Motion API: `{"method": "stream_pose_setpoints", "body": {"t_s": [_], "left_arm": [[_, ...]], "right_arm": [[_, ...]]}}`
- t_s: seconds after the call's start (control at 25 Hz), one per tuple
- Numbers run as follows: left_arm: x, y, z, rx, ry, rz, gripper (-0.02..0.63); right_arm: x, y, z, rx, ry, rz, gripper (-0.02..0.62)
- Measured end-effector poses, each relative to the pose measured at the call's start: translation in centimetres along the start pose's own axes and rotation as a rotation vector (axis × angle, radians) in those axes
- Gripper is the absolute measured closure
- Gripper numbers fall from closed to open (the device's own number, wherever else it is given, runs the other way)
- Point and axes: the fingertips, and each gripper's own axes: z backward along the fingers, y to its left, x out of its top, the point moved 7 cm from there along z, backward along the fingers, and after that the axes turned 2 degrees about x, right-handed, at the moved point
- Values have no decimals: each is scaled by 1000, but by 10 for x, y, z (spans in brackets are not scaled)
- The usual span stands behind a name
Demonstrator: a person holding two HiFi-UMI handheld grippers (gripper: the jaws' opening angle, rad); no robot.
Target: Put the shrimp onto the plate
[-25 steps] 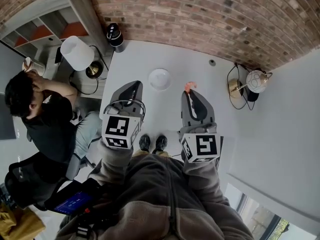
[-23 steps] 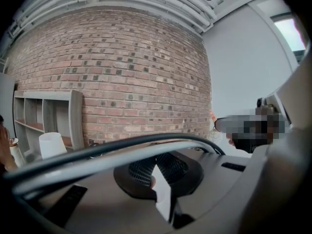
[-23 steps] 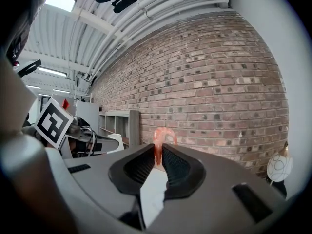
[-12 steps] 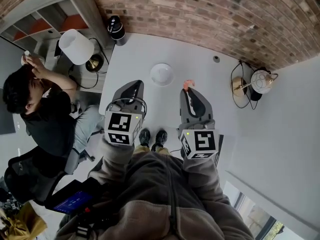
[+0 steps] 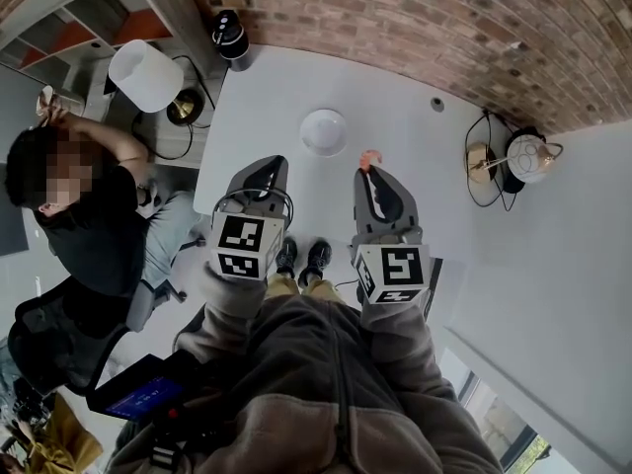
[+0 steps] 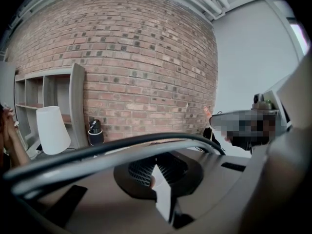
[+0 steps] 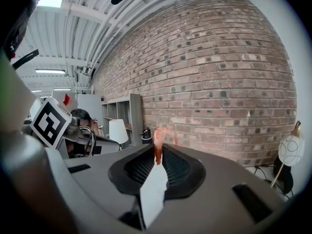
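The right gripper (image 5: 368, 170) has its 2 jaws clamped on the shrimp (image 5: 369, 158); in the right gripper view the orange-pink shrimp (image 7: 157, 143) stands pinched between the ribbed pads, its upper end poking out above them, with the right gripper (image 7: 157, 164) pointed toward the brick wall (image 7: 214, 72). The left gripper (image 5: 261, 169) hangs beside it; in its own view the left gripper (image 6: 157, 174) has its jaws together and nothing shows between them, so it looks idle.

From the head view the white plate (image 5: 324, 132) sits on the white counter (image 5: 415, 186), bare of food; the shrimp is near the plate, off to its right and a little nearer the person, not over it. How high it is above the counter I cannot tell.

The step in hand reads as the carry: the shrimp is gripped and the placing is not yet done. The next move calls for swinging the right gripper left and forward until the shrimp is over the middle of the plate, lowering it close to the surface, then parting the jaws; the pinch is narrow and near the shrimp's lower end, so a slow, level carry seems wise, and a low release so it does not bounce or slide off the rim.
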Motion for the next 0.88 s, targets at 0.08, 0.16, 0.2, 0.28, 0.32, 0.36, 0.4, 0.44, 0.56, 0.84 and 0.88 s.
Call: {"method": "stream_pose_setpoints", "body": {"t_s": [0.08,0.16,0.2,0.28,0.32,0.36,0.4,0.44,0.56,0.84,0.88], "left_arm": [[-7,0,-4,-2,21,11,601],[-13,1,-8,-5,39,21,601],[-16,1,-9,-6,46,25,601],[-22,2,-14,-8,61,31,601],[-24,2,-16,-10,71,33,601],[-27,2,-18,-13,81,36,601],[-30,3,-20,-17,93,40,601],[-33,3,-22,-21,105,45,601],[-42,6,-27,-25,134,70,601],[-60,13,-41,-30,203,82,601],[-62,13,-42,-32,211,84,601]], "right_arm": [[-6,-1,-5,6,19,-3,546],[-12,-1,-9,12,38,-8,546],[-15,-1,-11,15,47,-12,546],[-22,-2,-15,20,65,-20,546],[-26,-2,-17,22,75,-24,546],[-29,-2,-19,25,85,-28,546],[-32,-3,-21,27,94,-33,546],[-34,-3,-23,30,102,-40,546],[-39,-5,-29,39,121,-52,546],[-60,-10,-49,59,185,-77,546],[-63,-10,-52,63,194,-80,546]]}}
